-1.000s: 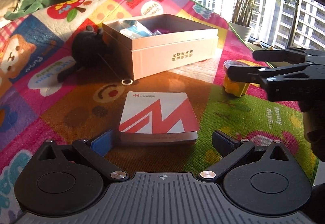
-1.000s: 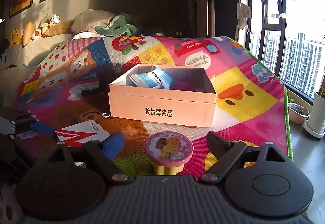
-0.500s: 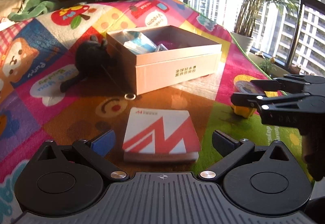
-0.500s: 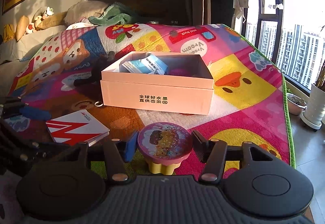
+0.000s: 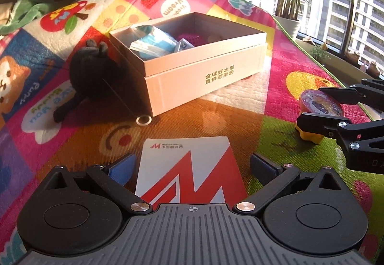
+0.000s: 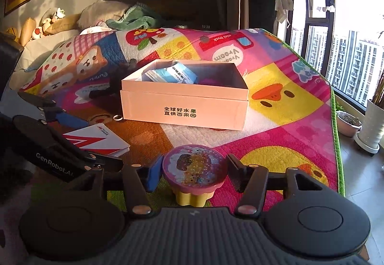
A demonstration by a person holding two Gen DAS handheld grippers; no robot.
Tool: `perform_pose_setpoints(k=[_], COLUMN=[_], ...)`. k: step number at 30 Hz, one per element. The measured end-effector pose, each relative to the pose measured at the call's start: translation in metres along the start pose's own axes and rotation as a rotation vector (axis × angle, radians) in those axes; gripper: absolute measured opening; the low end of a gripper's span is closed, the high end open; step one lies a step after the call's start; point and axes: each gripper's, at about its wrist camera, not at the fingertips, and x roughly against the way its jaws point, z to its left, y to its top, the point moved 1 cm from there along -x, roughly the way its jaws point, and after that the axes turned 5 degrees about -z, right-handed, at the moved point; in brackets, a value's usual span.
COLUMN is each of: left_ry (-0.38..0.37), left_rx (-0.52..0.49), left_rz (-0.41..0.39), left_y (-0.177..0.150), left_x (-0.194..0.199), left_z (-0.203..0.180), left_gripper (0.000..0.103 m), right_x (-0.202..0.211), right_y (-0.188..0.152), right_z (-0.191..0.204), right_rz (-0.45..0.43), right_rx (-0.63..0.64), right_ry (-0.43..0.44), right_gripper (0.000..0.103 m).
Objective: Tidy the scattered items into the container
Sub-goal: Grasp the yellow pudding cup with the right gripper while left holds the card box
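Observation:
A pale open box (image 5: 206,77) (image 6: 184,108) stands on the colourful mat and holds blue packets and a purple item. A white and red booklet (image 5: 189,173) (image 6: 96,140) lies flat between the fingers of my open left gripper (image 5: 192,166), which do not touch it. My right gripper (image 6: 193,175) has closed onto the purple lid of a small yellow-based toy pot (image 6: 194,169), also seen in the left wrist view (image 5: 319,106).
A dark plush toy (image 5: 88,77) lies against the box's left side. A small white ring (image 5: 144,120) lies on the mat by the box's front corner. The mat's green edge (image 6: 336,144) runs along the right, with floor and plant pots beyond.
My right gripper's fingers narrowed from wide open onto the toy pot's lid. My left gripper moved forward over the booklet, which now lies between its fingers.

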Motion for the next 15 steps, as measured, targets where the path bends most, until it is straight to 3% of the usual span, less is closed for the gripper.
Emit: perform_pose_setpoints(k=[1,3,9,11,13,15], left_ry=[-0.003,-0.003,0.002,-0.002,-0.032,-0.047], left_rx=[0.0,-0.001,-0.003,-0.003,0.005,0.01], left_rz=[-0.006,-0.014,-0.025,-0.026,-0.013,-0.008], left_y=[0.0001,0.0013,-0.0007,-0.0008,0.0,0.0011], left_x=[0.0013,0.0034,0.0044,0.0044,0.0031,0.0028], left_z=[-0.0001,-0.0007,-0.0023,-0.0021,-0.0003,0.0008], left_gripper=[0.09,0.085,0.085,0.085,0.098,0.097], right_x=[-0.0001,-0.0004,0.0001,-0.0006,-0.0024,-0.0038], right_y=[-0.0002,-0.0005,-0.0011,-0.0005,0.0,0.0002], right_z=[0.0008,0.0025,0.0038,0.0042,0.0049,0.0048], right_rz=[-0.002,-0.004,-0.016,-0.018,-0.011,-0.004], right_rx=[0.004,0.011,0.02,0.028,0.036,0.036], right_ry=[-0.001,-0.001,-0.01,-0.014,-0.016,-0.015], right_gripper=[0.056,0.057,0.078,0.08,0.08,0.08])
